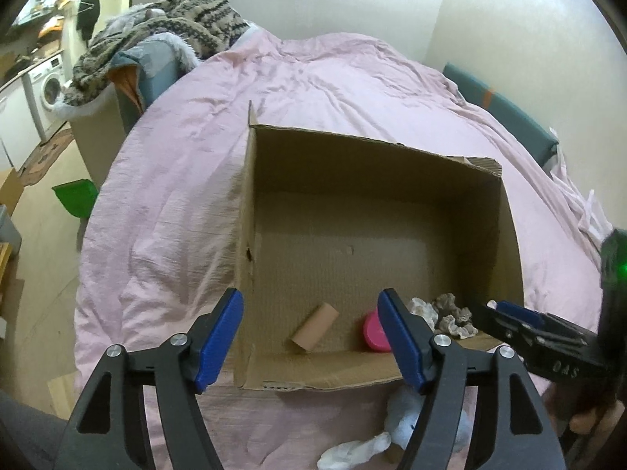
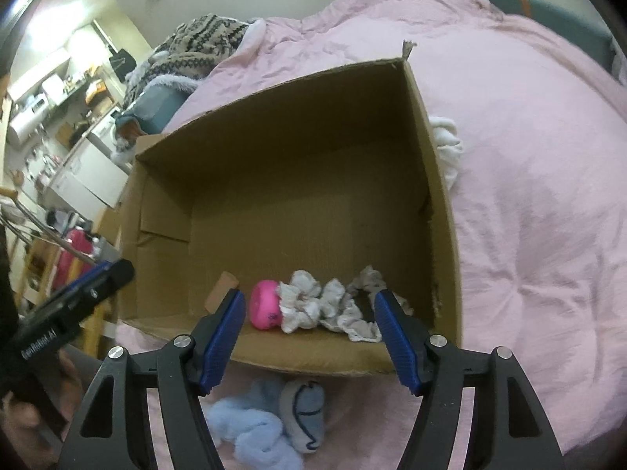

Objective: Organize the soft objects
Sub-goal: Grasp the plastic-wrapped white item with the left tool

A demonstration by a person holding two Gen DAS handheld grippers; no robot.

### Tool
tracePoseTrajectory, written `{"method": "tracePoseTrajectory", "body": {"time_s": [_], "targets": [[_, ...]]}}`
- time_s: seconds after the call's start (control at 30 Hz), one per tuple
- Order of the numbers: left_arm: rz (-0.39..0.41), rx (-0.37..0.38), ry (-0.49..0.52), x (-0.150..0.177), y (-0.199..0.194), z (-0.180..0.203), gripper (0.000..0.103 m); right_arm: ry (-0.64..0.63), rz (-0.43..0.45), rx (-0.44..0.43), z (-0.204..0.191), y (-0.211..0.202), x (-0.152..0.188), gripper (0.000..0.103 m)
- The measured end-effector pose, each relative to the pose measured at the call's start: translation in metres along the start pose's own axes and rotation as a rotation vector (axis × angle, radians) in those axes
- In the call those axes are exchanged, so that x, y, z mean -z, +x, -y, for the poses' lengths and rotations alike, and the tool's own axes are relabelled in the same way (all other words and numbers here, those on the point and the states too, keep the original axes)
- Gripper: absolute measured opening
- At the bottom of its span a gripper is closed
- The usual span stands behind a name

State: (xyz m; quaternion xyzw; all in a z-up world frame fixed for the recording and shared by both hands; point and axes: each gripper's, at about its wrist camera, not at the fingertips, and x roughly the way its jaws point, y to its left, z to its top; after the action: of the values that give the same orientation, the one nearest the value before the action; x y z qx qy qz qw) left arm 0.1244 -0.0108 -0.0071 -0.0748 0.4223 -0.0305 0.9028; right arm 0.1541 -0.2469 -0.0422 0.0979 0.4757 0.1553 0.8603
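Observation:
An open cardboard box [image 1: 392, 164] [image 2: 439, 180] stands on the pink bed. Inside along its near wall lie a cardboard tube [image 1: 314, 326] [image 2: 221, 291], a pink round soft object [image 1: 372, 332] [image 2: 264, 305] and a crumpled grey-white cloth [image 1: 450, 313] [image 2: 325, 305]. My left gripper [image 1: 311, 340] is open and empty above the box's near left corner. My right gripper [image 2: 309, 337] is open and empty above the near wall, over the cloth. A light blue fluffy toy [image 2: 250, 427] [image 1: 407, 415] and a rolled grey-blue sock [image 2: 305, 415] lie on the bed in front of the box.
A white cloth [image 2: 446, 145] lies on the bed beside the box's right wall. White fabric [image 1: 352, 450] lies near the blue toy. A patterned knit blanket [image 1: 164, 27] is piled at the bed's far left. A pink duvet [image 1: 333, 78] covers the bed. A washing machine [image 1: 47, 86] stands far left.

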Motion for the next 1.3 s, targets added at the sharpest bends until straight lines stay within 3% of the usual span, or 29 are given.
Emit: {"method": "tracePoseTrajectory", "body": {"time_s": [0.23,0.43,0.63,0.83,1.03,1.13,1.3], "targets": [[0.030,0.049,-0.007,-0.006,-0.017,-0.001,0.069,-0.074,0.027,0.032,-0.010,-0.027,0.014,0.072],[0.019,0.022,0.069,0.013,-0.039,-0.003,0.072,0.005,0.036,0.058,-0.003,-0.048,0.032,0.072],[-0.037,0.013,0.026,0.031,-0.049,-0.011,0.072,0.054,0.061,0.022,0.002,-0.062,0.035,0.072],[-0.114,0.042,-0.081,0.043,-0.048,-0.027,0.072,0.099,0.031,-0.020,0.005,-0.064,0.040,0.072],[-0.292,0.070,-0.183,0.060,-0.021,-0.040,0.072,0.099,-0.022,-0.047,-0.003,-0.056,0.049,0.072],[-0.409,0.087,-0.158,0.073,0.000,-0.031,0.072,0.086,-0.026,-0.042,-0.007,-0.051,0.048,0.072],[-0.617,0.093,-0.034,0.107,0.025,-0.005,0.071,0.104,-0.057,-0.037,-0.003,-0.040,0.048,0.072]]}}
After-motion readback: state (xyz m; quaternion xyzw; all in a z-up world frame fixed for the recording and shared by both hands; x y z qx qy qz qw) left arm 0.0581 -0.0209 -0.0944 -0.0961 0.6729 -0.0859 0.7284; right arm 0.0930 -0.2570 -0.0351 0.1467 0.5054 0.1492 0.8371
